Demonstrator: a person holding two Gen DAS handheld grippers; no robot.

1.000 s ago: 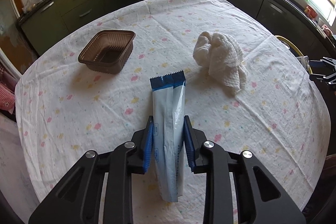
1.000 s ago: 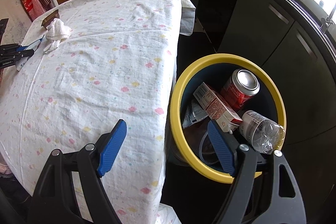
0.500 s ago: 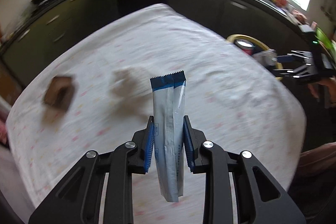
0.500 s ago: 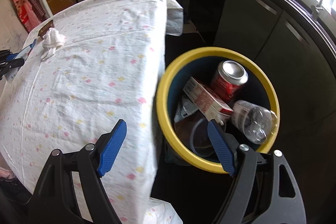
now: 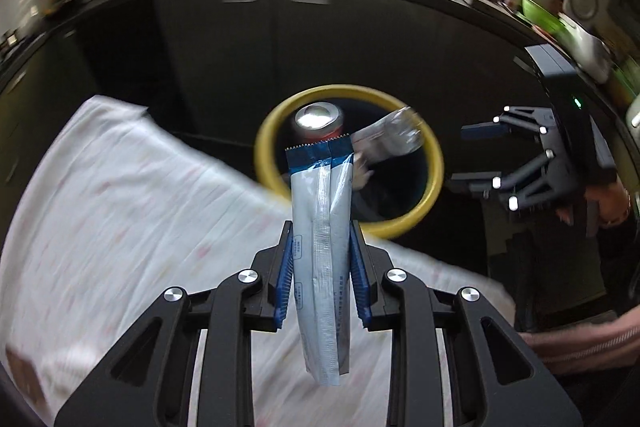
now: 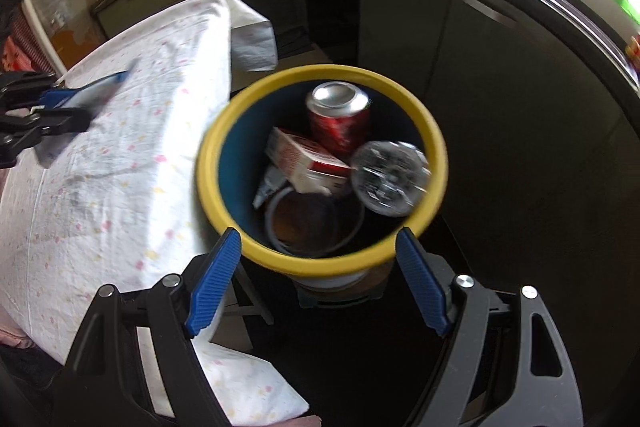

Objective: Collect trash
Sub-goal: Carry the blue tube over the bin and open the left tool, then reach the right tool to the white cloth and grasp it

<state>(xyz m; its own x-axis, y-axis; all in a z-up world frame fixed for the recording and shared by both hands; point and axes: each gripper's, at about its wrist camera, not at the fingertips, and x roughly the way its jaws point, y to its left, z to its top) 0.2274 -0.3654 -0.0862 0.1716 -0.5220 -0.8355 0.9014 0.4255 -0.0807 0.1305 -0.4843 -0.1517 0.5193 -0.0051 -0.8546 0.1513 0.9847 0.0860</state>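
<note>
My left gripper [image 5: 321, 233] is shut on a white wrapper with a blue serrated top [image 5: 320, 211], held upright over the table's edge. Beyond it stands the yellow-rimmed bin [image 5: 434, 163] with a red can [image 5: 318, 121] and a clear bottle [image 5: 394, 139] inside. In the right wrist view the bin [image 6: 316, 267] sits just ahead of my open right gripper [image 6: 318, 247], whose jaws hold nothing. The can [image 6: 340, 117], a red-and-white carton [image 6: 306, 163] and the crushed bottle [image 6: 388, 177] lie in it. The left gripper [image 6: 60, 109] with the wrapper [image 6: 94, 93] shows at far left.
The table with a dotted white cloth [image 6: 120, 155] stands left of the bin. Dark kitchen cabinets [image 6: 460, 39] curve behind it. The right gripper [image 5: 472, 157] and a person's hand [image 5: 612, 199] show at the right of the left wrist view. A brown tray [image 5: 20, 375] sits at the table's near left.
My left gripper has swung across the table toward the bin, still shut on the wrapper. The right gripper has shifted so the bin lies centred ahead of its jaws.
</note>
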